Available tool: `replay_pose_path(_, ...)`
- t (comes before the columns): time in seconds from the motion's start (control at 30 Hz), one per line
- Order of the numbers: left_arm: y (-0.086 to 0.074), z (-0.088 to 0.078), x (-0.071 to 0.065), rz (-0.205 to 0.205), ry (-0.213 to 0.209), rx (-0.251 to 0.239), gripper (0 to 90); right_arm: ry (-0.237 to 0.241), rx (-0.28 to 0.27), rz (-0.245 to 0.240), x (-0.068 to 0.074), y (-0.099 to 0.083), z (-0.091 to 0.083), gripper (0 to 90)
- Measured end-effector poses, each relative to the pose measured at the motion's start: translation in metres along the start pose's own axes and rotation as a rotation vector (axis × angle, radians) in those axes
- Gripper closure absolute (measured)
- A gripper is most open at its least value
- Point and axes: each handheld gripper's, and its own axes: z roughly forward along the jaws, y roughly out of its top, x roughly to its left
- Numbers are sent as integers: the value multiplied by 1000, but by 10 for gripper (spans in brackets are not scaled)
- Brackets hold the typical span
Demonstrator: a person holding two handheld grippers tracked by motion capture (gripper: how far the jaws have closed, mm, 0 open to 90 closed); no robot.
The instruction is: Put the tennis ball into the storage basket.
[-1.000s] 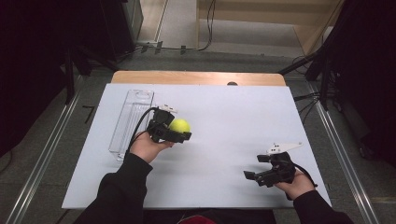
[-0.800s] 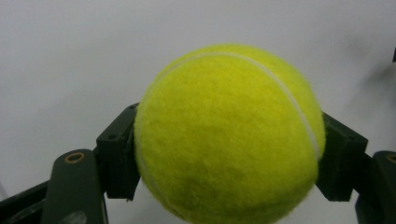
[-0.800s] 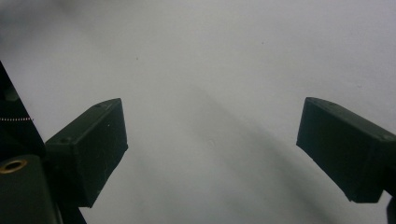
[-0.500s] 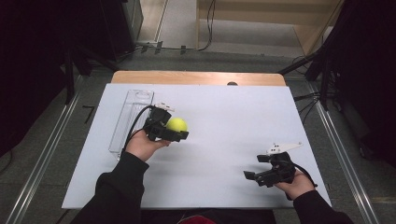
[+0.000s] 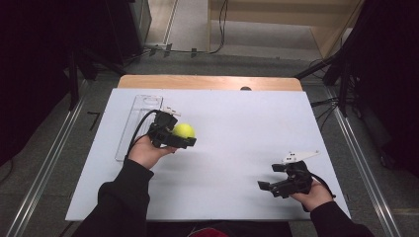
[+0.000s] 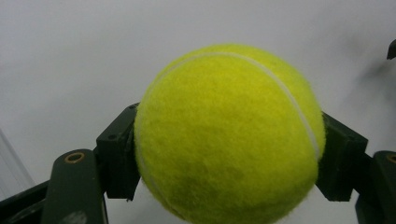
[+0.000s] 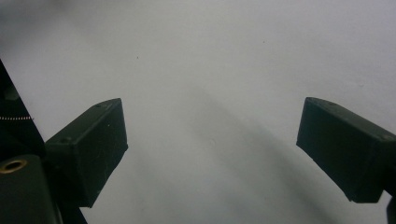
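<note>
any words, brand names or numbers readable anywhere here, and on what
None can be read.
Tennis ball, clamped in the left gripper: only its white seam shows, no brand print on the visible side.
Clear plastic tray, white table sheet and right gripper: no lettering visible.

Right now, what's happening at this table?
A person works two handheld grippers over a white table. The left gripper is shut on a yellow tennis ball, beside a clear plastic tray. The right gripper is open and empty near the table's near right edge.
</note>
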Motion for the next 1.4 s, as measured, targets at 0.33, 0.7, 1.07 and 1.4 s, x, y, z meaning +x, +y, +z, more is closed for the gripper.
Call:
replay_pose_path(0.33, 0, -8, 6, -11, 2, -2, 257, 7, 1, -1, 1, 0, 0, 68)
replay_pose_path(0.7, 0, -18, 13, -26, 9, -3, 257, 7, -1, -1, 1, 0, 0, 67)
replay_pose_path(1.07, 0, -26, 19, -52, 16, -14, 257, 7, 1, -2, 1, 0, 0, 68)
replay_pose_path(1.4, 0, -34, 24, -72, 25, -19, 257, 5, 0, -1, 1, 0, 0, 68)
